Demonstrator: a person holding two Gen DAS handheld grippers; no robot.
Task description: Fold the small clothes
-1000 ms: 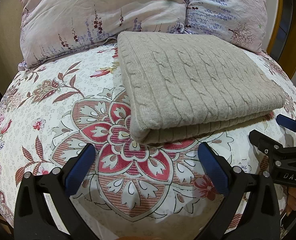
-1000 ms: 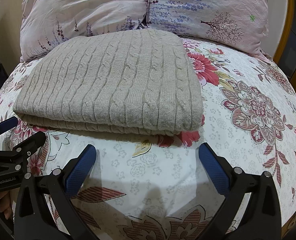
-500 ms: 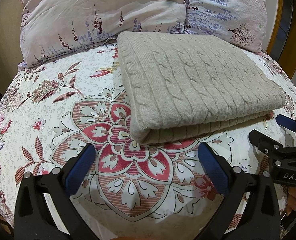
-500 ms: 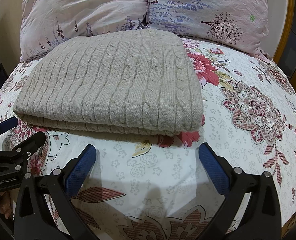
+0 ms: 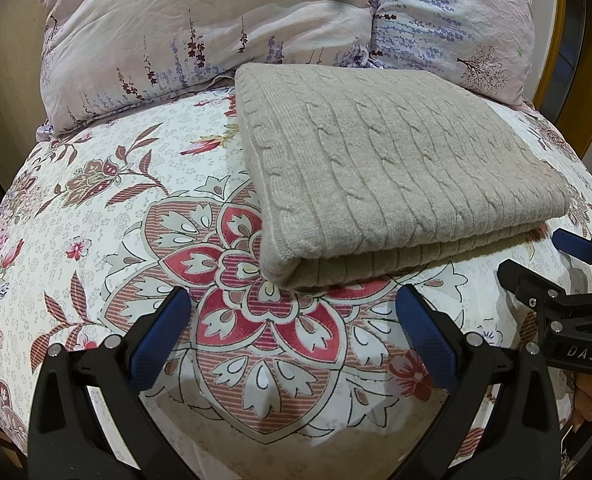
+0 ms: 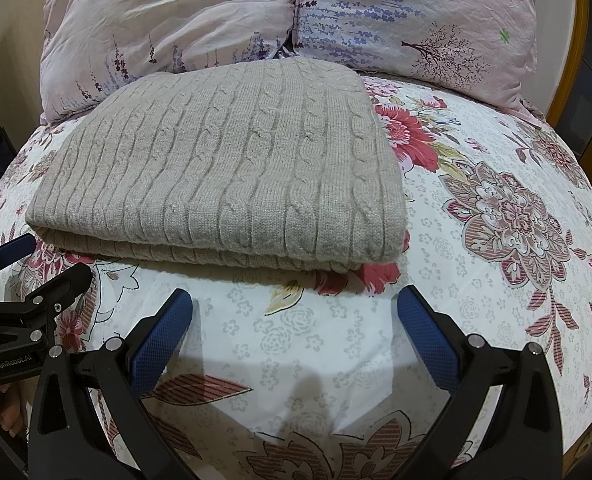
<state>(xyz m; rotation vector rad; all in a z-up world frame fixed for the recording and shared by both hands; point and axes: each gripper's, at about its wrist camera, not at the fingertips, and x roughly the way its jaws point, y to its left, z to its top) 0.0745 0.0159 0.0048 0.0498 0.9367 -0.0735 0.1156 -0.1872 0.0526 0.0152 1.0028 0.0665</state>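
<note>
A beige cable-knit sweater (image 5: pixel 392 168) lies folded into a thick rectangle on the floral bedsheet (image 5: pixel 107 224), its far edge near the pillows. My left gripper (image 5: pixel 291 312) hovers open just short of the sweater's near left corner, nothing between its blue pads. In the right wrist view the same sweater (image 6: pixel 231 164) fills the middle left, and my right gripper (image 6: pixel 293 312) stands open in front of its near right corner, also empty. Each gripper shows at the edge of the other's view: the right one (image 5: pixel 544 264), the left one (image 6: pixel 39 268).
Two pale floral pillows (image 5: pixel 199 28) (image 6: pixel 416 16) lean at the head of the bed behind the sweater. A yellow wooden frame (image 6: pixel 572 60) rises at the right. The bed falls away at the near edge below both grippers.
</note>
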